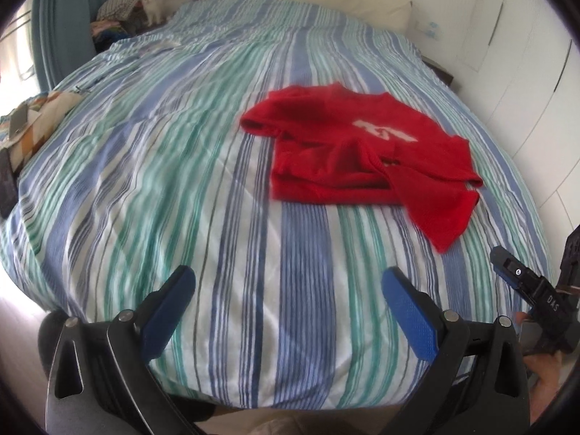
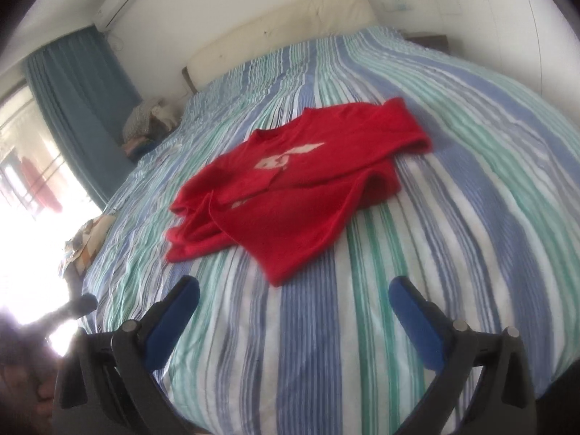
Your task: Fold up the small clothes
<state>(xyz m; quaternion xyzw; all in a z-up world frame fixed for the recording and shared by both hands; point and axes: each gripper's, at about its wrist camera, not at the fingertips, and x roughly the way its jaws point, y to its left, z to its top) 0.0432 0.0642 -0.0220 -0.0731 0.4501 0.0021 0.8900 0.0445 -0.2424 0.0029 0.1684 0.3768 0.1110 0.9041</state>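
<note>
**Loose sleeve and soft bedding are your main risks**

Your left tool point(image 1: 288, 284) hovers over the near edge of the bed point(image 1: 152, 166), fingers spread wide and holding nothing. If you dive from here, the pads could pinch the striped duvet cover along with the cloth and drag a ridge under the fold.

The red T-shirt point(image 1: 348, 159) lies rumpled mid-bed, toward the right, white print up, body partly doubled over. One sleeve point(image 1: 440, 206) flops toward you; grab only that and the rest will likely twist rather than flatten.

Your right tool point(image 2: 293, 291) is likewise agape and empty, short of the shirt. Both views are blurred, so misjudging the hem's edge is likely.
</note>
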